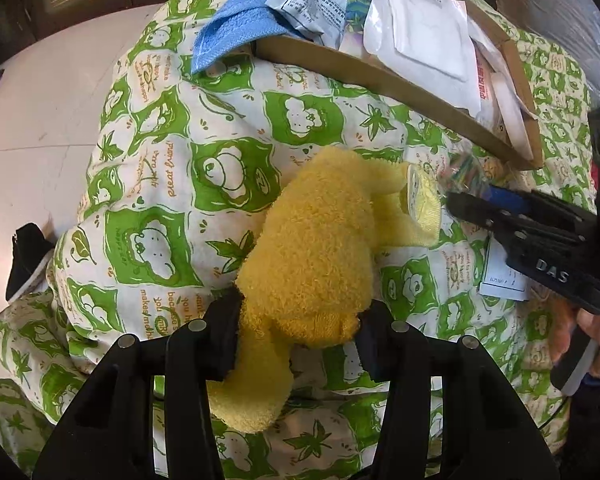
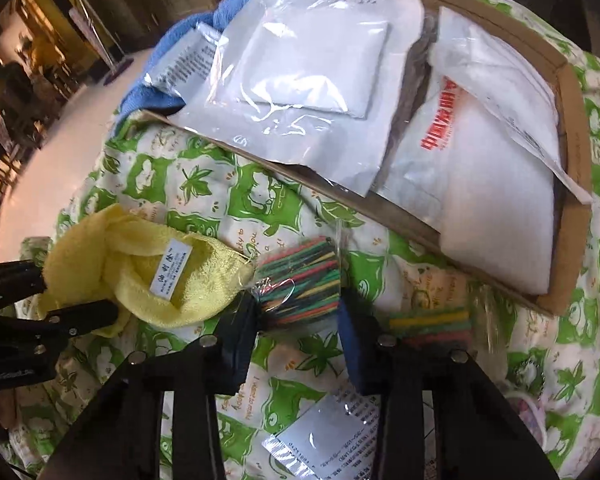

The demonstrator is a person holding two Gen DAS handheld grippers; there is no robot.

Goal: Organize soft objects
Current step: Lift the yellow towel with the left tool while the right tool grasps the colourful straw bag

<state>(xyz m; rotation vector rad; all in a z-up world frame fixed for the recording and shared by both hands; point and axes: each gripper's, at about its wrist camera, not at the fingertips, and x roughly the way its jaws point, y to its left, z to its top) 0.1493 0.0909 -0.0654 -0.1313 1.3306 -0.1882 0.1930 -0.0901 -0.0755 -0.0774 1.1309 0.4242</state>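
Gripping the yellow towel (image 1: 320, 240) in my left tool (image 1: 296, 332), I have both fingers pinching its near end as it lies bunched on the green-printed quilt (image 1: 160, 184). Far right, the cardboard box (image 1: 380, 76) holds white packets and a blue towel (image 1: 236, 20).

From the right wrist, my right tool (image 2: 300, 316) is spread apart around a clear bag of coloured sticks (image 2: 300, 280); whether the fingers touch it is unclear. The yellow towel sits just left, its label up. A silver sachet (image 2: 324, 444) lies near.
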